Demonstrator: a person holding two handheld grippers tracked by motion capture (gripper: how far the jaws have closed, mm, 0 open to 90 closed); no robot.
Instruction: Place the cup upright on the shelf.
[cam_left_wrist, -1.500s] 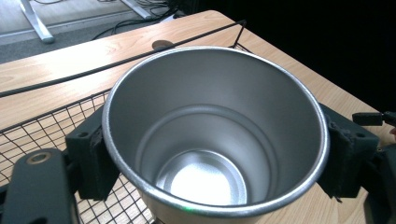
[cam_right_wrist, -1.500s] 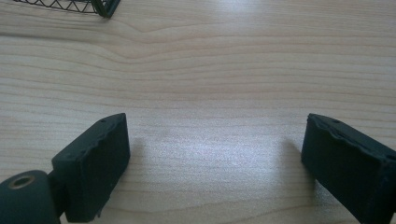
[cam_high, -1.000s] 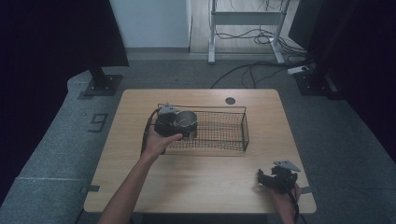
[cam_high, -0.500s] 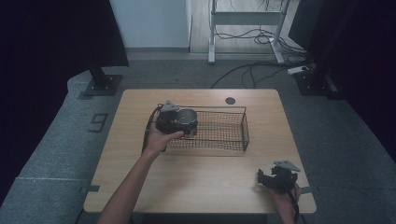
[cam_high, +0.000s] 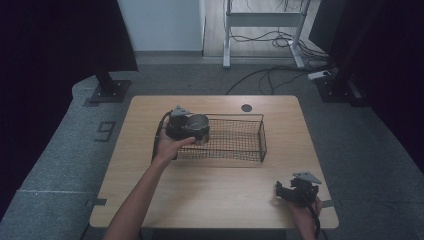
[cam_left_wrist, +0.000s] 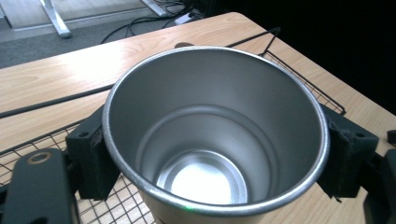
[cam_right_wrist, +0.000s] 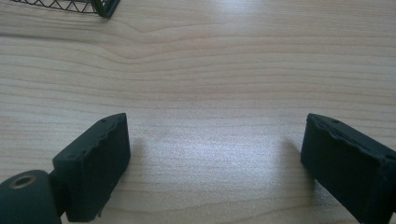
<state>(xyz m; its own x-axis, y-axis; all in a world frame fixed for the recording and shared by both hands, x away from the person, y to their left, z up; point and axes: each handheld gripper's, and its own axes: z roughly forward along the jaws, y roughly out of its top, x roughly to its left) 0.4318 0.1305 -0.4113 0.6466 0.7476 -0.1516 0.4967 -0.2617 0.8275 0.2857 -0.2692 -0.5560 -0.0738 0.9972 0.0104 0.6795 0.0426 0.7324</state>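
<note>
The left tongs (cam_left_wrist: 212, 154) pinch an upright, empty silver metal cup (cam_left_wrist: 215, 126) over the black wire basket's (cam_high: 240, 142) left end, while the right tongs (cam_right_wrist: 224, 163) rest spread on the wooden counter (cam_high: 215, 195).

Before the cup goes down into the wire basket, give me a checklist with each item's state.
1. Left gripper clamped on the steel cup, one jaw on each side: ok.
2. Cup upright, mouth up: ok.
3. Cup inside holds nothing: ok.
4. Cup over the wire basket's left end, mesh under it: ok.
5. Basket floor directly below the cup bare: cannot tell, the cup hides it.
6. Right gripper open, away from the basket, at the table's near right corner: ok.
</note>
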